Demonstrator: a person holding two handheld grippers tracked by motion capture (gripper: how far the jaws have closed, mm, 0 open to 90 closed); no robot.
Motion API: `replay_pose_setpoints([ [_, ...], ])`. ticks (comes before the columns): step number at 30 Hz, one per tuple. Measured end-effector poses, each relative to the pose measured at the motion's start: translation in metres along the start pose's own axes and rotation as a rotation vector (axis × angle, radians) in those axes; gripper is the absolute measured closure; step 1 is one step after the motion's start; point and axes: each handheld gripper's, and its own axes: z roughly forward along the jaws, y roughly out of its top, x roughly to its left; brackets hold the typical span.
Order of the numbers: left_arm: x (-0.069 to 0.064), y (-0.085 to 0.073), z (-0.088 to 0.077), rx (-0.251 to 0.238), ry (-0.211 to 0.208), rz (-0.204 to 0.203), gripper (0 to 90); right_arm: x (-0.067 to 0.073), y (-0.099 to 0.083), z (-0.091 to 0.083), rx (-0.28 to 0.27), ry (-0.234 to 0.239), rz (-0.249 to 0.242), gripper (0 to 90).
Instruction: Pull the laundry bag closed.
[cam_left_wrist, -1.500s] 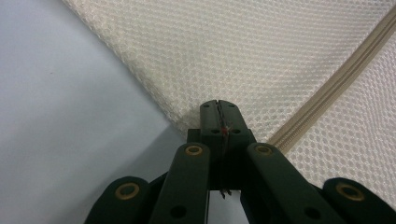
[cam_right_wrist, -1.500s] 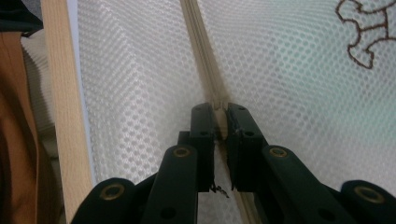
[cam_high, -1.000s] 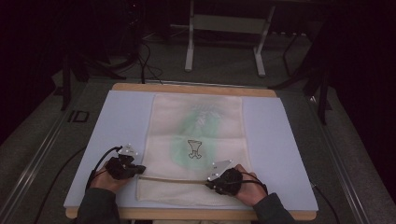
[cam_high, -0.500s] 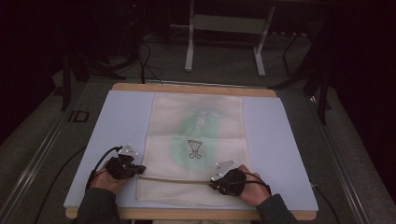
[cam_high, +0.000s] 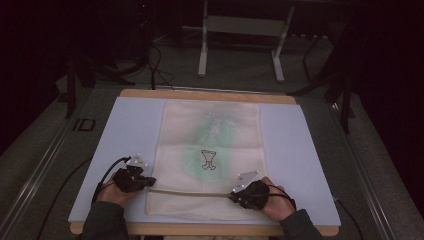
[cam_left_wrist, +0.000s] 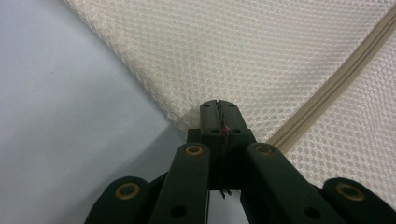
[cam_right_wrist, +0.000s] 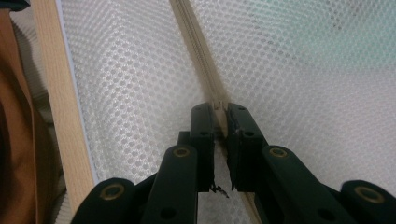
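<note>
High view had you at the near edge of the table (cam_high: 310, 150), a pale blue mat on a wooden board, with a cream mesh bag (cam_high: 210, 150) lying flat down its middle. A green shape showed through the mesh, and a small dark drawing (cam_high: 208, 159) sat on it near the bag's centre. A tan zipper (cam_high: 192, 193) ran across the bag close to its near end.

Your left gripper (cam_high: 148, 182) sat at the zipper's left end, at the bag's left edge, your left hand (cam_high: 114, 192) behind it. Your right gripper (cam_high: 235, 196) sat on the zipper nearer its right end, your right hand (cam_high: 272, 202) behind it. The two were well apart, joined by the straight run of zipper.

Left gripper view showed your left gripper (cam_left_wrist: 218, 108) with its jaws pressed together to a hairline seam, resting at the mesh edge just beside the zipper (cam_left_wrist: 336, 77); you could not tell from it whether any fabric was caught between them.

Right gripper view showed your right gripper (cam_right_wrist: 219, 112) narrowed to a slim gap, with the zipper (cam_right_wrist: 196, 42) running straight into that gap and a small tan piece of it pinched between the tips. The board's wooden edge (cam_right_wrist: 60, 116) ran along the left.
</note>
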Motion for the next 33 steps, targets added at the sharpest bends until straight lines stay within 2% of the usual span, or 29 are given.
replay_pose_setpoints([
  [33,0.001,0.0,0.0,-0.001,-0.004,-0.001,90.0,-0.012,-0.019,-0.016,0.003,0.002,0.045,82.3],
])
